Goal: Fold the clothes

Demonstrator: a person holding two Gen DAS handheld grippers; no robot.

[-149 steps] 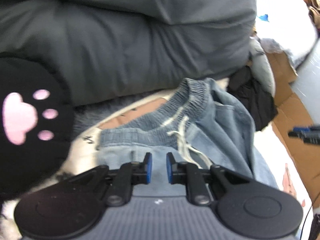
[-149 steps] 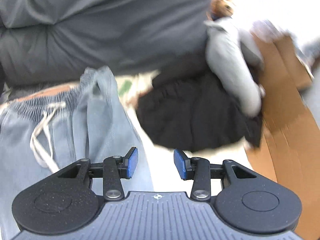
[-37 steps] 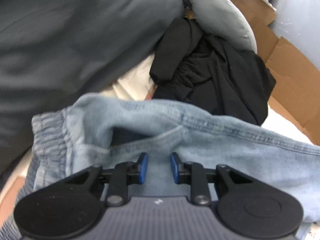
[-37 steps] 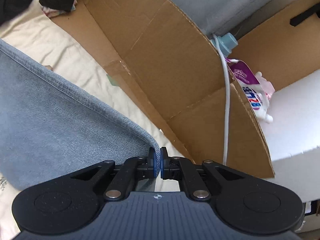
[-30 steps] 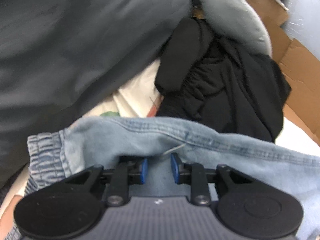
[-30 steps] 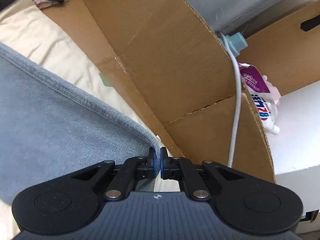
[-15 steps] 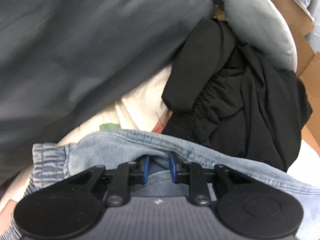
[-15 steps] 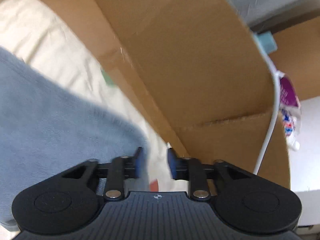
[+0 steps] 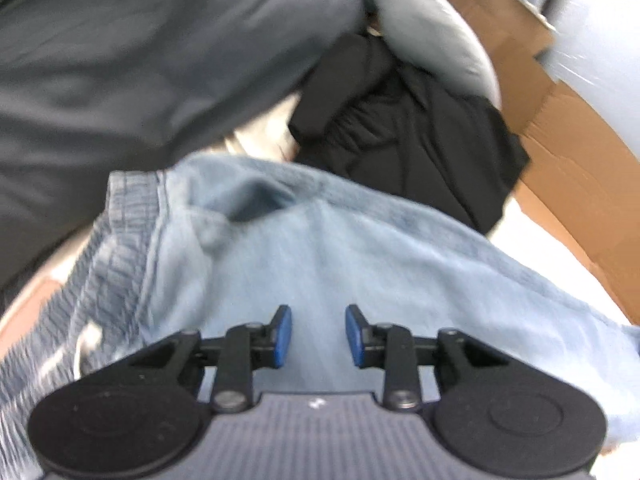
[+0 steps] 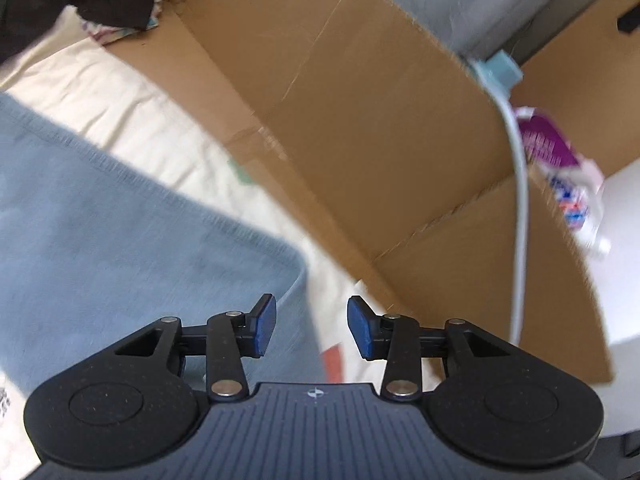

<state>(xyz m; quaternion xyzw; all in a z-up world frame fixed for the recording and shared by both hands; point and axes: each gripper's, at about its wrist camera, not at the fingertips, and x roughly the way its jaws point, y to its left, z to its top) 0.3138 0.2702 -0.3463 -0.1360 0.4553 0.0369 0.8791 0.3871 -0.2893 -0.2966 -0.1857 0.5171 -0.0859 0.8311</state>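
Jeans (image 9: 360, 264), a pale blue pair with an elastic waistband (image 9: 120, 232), lie spread across the cream bed sheet (image 10: 132, 108), the waistband toward the left claw's side and a hemmed corner (image 10: 280, 256) reaching under the right claw. From the left wrist view the denim looks laid over on itself, with a long edge running across, though motion blur keeps me from saying how many layers there are. So I judge that at least a lengthwise fold may be in place; a shorter, cross-wise fold is not visible, and the pair is too long and loose to call a finished bundle.

Both claws are released. The left claw (image 9: 318, 336) hangs over the middle of the denim with its blue pads apart and nothing between them. The right claw (image 10: 312, 330) hovers with its pads apart just above the hemmed corner, gripping nothing.

Counting: one pair of jeans; one crumpled black garment (image 9: 420, 132) beyond it, unfolded, pressed against a grey pillow (image 9: 432, 32); one large dark grey duvet (image 9: 152, 48) bunched at the back. To the right stand flattened cardboard panels (image 10: 380, 128); I make out two boxes' worth at least, plus one white cable (image 10: 520, 208) and one purple-and-white package (image 10: 560, 168).

If the black garment belongs to the job, it remains to be folded.
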